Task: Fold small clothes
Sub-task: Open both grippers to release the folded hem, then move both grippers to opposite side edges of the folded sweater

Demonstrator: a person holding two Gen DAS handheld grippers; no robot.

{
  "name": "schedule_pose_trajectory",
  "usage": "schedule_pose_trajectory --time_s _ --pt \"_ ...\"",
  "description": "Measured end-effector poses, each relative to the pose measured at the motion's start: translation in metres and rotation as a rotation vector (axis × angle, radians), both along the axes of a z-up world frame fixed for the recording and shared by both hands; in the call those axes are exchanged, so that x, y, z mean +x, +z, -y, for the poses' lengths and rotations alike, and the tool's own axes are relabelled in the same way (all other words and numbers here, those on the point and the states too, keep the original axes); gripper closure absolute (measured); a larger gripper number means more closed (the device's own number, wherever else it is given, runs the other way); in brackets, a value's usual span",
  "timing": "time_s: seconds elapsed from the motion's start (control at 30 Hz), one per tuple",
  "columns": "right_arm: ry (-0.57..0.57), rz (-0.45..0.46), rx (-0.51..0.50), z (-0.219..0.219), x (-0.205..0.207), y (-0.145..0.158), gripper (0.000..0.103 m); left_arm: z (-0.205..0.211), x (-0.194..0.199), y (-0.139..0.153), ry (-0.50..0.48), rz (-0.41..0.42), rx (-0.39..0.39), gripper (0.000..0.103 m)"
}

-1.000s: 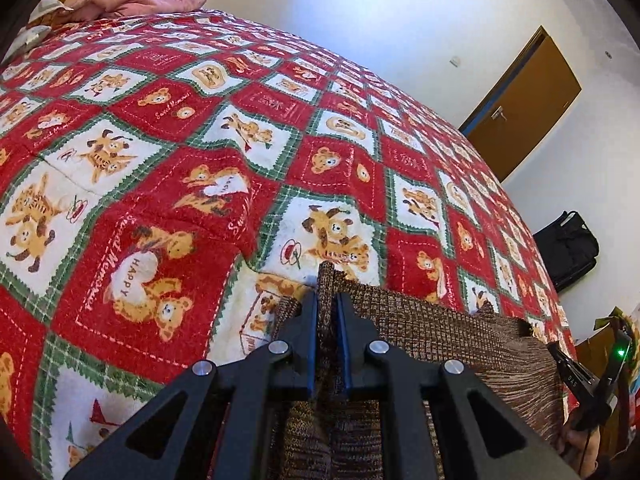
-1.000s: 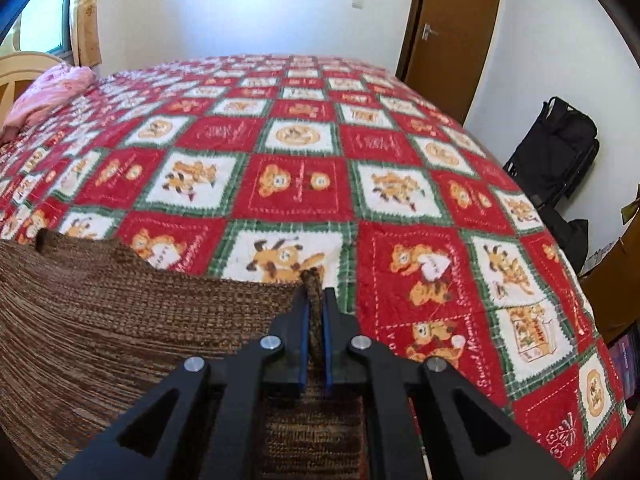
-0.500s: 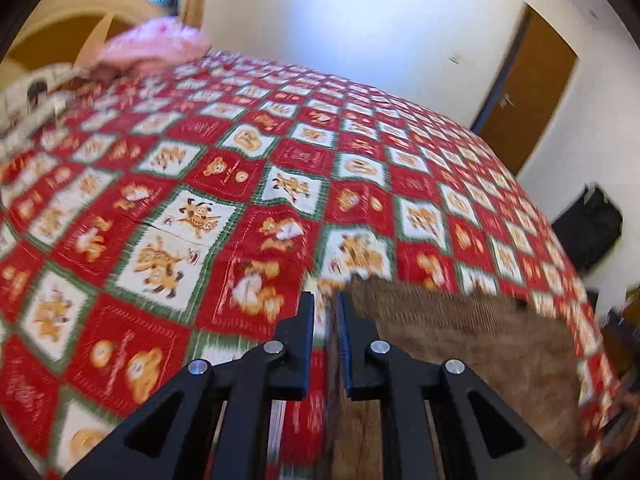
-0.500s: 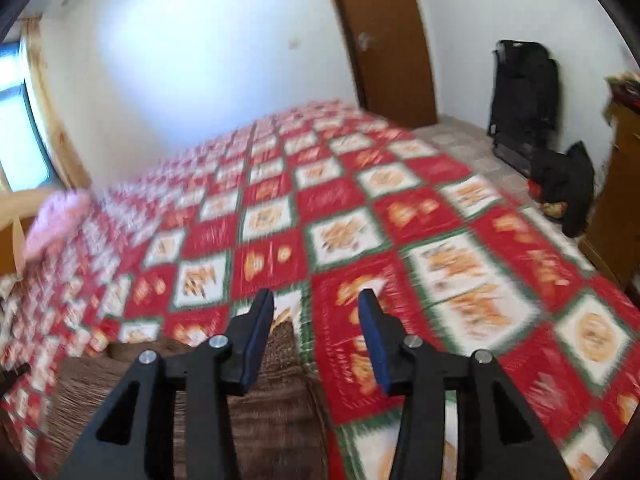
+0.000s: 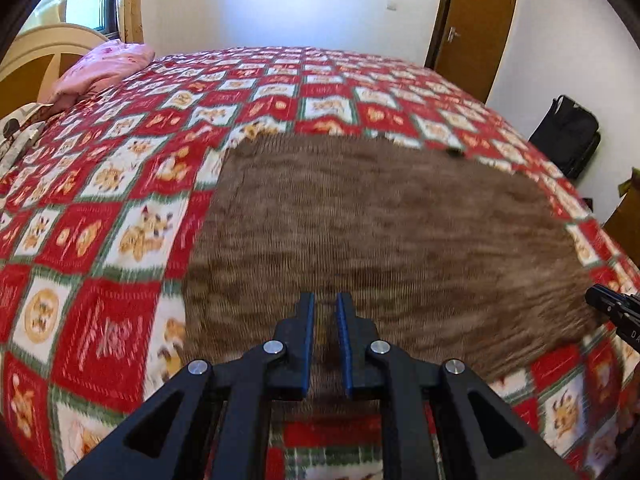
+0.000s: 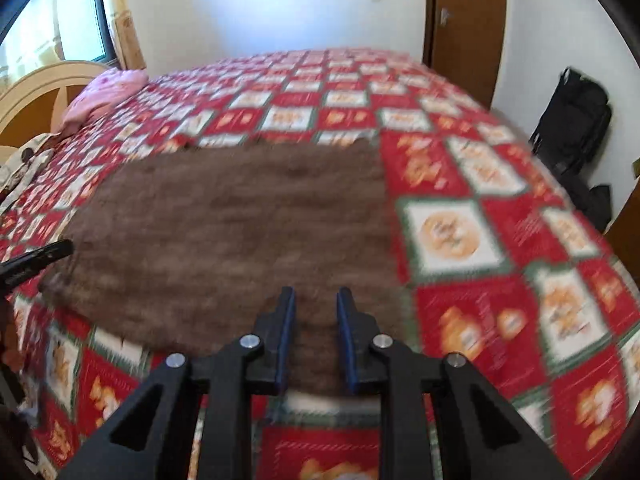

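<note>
A brown knitted garment [image 5: 380,220] lies flat as a wide rectangle on the bear-patterned quilt [image 5: 100,240]. My left gripper [image 5: 325,300] hovers over the garment's near part, its jaws shut to a thin slit with no cloth pinched that I can see. In the right wrist view the same garment [image 6: 240,220] fills the left half. My right gripper [image 6: 316,294] hangs over its near right corner, its jaws closing with a clear gap and nothing between them. Each gripper's tip shows at the edge of the other's view: the right gripper [image 5: 612,308] and the left gripper [image 6: 36,256].
The red, white and green quilt [image 6: 500,300] covers the whole bed. A pink pillow [image 5: 104,68] and a cream headboard [image 5: 40,52] lie at the far left. A brown door [image 5: 476,20] and a black bag [image 5: 568,136] stand past the bed's right side.
Both grippers have drawn back from the garment's far edge to its near edge. The right one let go of the cloth and opened. The garment now lies spread flat ahead.
</note>
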State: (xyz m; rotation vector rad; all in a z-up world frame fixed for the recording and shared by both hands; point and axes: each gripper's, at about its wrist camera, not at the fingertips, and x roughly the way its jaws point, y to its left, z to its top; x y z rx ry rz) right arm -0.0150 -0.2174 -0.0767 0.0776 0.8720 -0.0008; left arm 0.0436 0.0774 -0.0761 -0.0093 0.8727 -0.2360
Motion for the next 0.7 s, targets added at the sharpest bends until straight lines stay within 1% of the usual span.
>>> schedule_pose_trajectory --time_s 0.07,0.1,0.17,0.23,0.3,0.37,0.47,0.53,0.57,0.63,0.7 --pt "0.003 -0.040 -0.008 -0.001 0.000 -0.014 0.079 0.000 -0.002 -0.007 0.014 -0.012 0.009 0.091" --pt "-0.001 -0.056 0.000 -0.001 0.000 -0.020 0.079 -0.001 -0.004 -0.009 0.019 0.001 0.014 0.091" --pt "0.000 -0.026 0.010 0.002 -0.003 -0.023 0.079 0.002 -0.009 -0.010 0.014 0.031 0.038 0.091" --pt "0.000 -0.016 0.000 -0.001 -0.007 -0.023 0.079 0.010 -0.011 -0.011 0.004 0.058 0.101 0.091" --pt "0.001 -0.003 -0.026 -0.005 -0.009 -0.024 0.078 0.013 -0.014 -0.011 0.011 0.067 0.139 0.091" --pt "-0.001 -0.005 -0.040 -0.007 -0.009 -0.023 0.078 0.014 -0.016 -0.010 0.028 0.058 0.152 0.091" --pt "-0.025 -0.018 -0.025 -0.006 -0.013 -0.016 0.078 0.016 -0.021 -0.006 0.047 0.042 0.178 0.091" --pt "-0.034 -0.004 0.010 -0.007 -0.020 -0.009 0.078 0.017 -0.027 -0.002 0.057 0.062 0.223 0.091" --pt "-0.030 0.006 0.022 -0.009 -0.025 -0.004 0.078 0.017 -0.029 -0.001 0.064 0.070 0.232 0.091" --pt "-0.020 0.016 0.024 -0.016 -0.031 0.002 0.075 0.011 -0.032 0.004 0.092 0.076 0.208 0.091" --pt "-0.010 0.029 0.042 -0.023 -0.035 0.008 0.070 -0.003 -0.033 0.008 0.122 0.066 0.106 0.089"
